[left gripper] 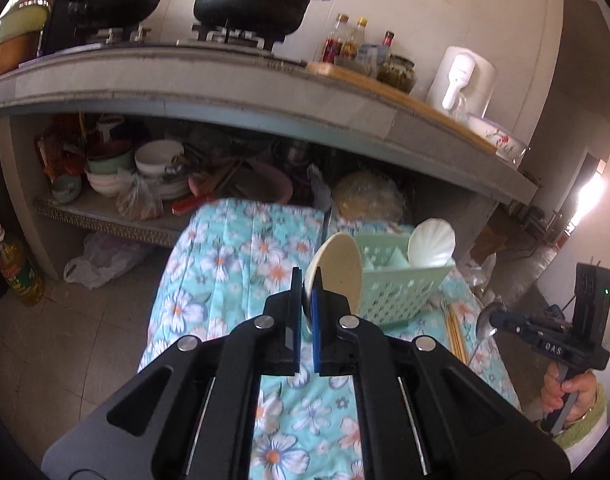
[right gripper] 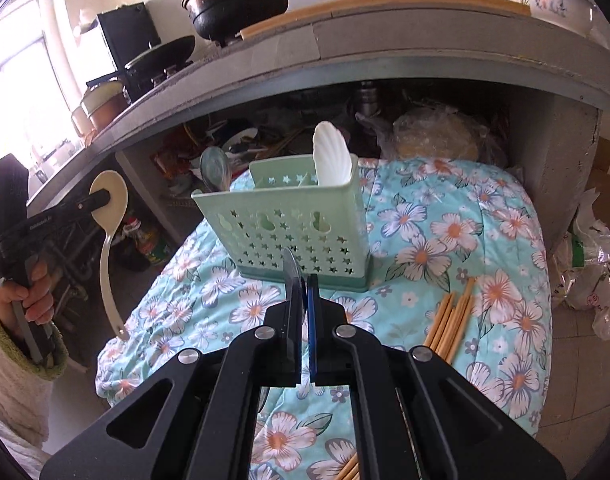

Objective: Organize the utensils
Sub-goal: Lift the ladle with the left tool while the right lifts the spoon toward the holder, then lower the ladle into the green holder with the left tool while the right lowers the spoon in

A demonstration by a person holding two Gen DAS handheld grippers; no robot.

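Left wrist view. Nearest my lens, the left gripper (left gripper: 307,300) has its jaws drawn narrow onto the bowl of a cream plastic ladle-spoon (left gripper: 337,268), pinching it edge-on. Just beyond stands the mint-green perforated utensil caddy (left gripper: 401,284) on the floral quilted cover (left gripper: 233,264), with a white shell-shaped scoop (left gripper: 431,242) upright in one compartment. At far right the right gripper (left gripper: 491,320) carries a metal spoon (left gripper: 485,322) by its bowl. A few bamboo chopsticks (left gripper: 457,334) lie on the cover beside the caddy.

Right wrist view. Close to my lens, the right gripper (right gripper: 303,292) jaws stand nearly closed on a thin dark metal edge, which I judge to be that spoon's bowl. The caddy (right gripper: 297,232) sits directly ahead; the shell scoop (right gripper: 331,152) occupies its right rear compartment, and another metal spoon (right gripper: 215,168) shows behind its left rear corner. The left gripper (right gripper: 101,200) holds the cream ladle-spoon (right gripper: 111,240) off to the left of the cover, handle hanging down. Chopsticks (right gripper: 451,320) lie to the right.

Handling, by my judgement:
- Ladle-spoon: light, stiff, smooth plastic. A bowl pinch may let it pivot; the handle's neck would hold more securely.
- Metal spoon: slippery, rigid.
- Caddy: light, liable to shift when nudged.
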